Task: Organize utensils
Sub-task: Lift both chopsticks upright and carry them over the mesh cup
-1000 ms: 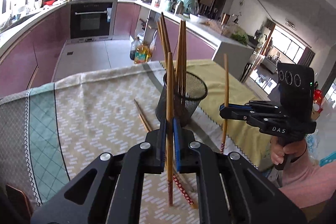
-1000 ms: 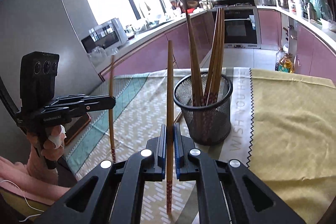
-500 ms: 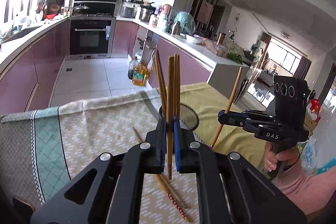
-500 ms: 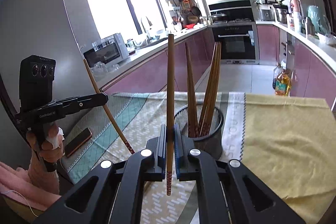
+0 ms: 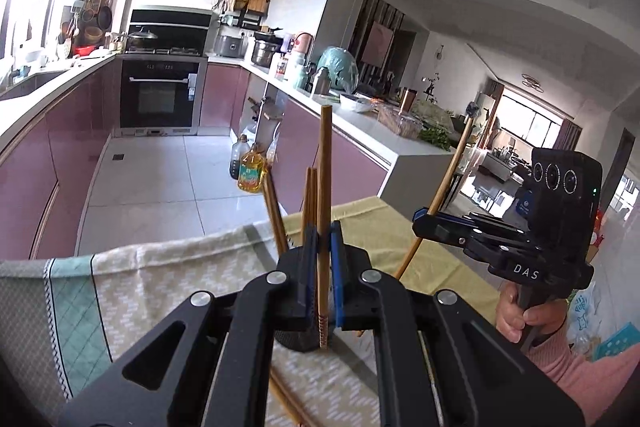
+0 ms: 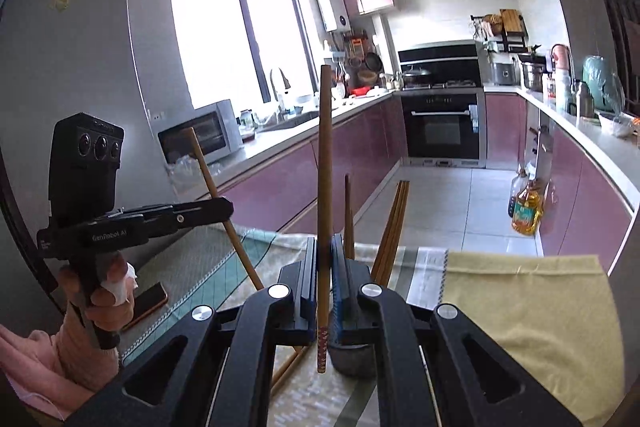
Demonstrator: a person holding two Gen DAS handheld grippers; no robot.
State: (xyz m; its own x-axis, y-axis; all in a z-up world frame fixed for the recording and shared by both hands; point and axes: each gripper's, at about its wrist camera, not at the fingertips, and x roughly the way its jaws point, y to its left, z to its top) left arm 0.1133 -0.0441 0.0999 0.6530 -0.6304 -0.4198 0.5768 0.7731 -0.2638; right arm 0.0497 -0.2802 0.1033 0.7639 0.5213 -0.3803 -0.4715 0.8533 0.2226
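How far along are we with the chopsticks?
Partly done. Several chopsticks already stand in the mesh cup. In hand: the left hand-held gripper and right hand-held gripper each clamp one chopstick above it. Left: at least two loose chopsticks lie on the tablecloth.

Oil bottle [image 5: 251, 174] (floor), phone [image 6: 149, 301], microwave [image 6: 202, 135].
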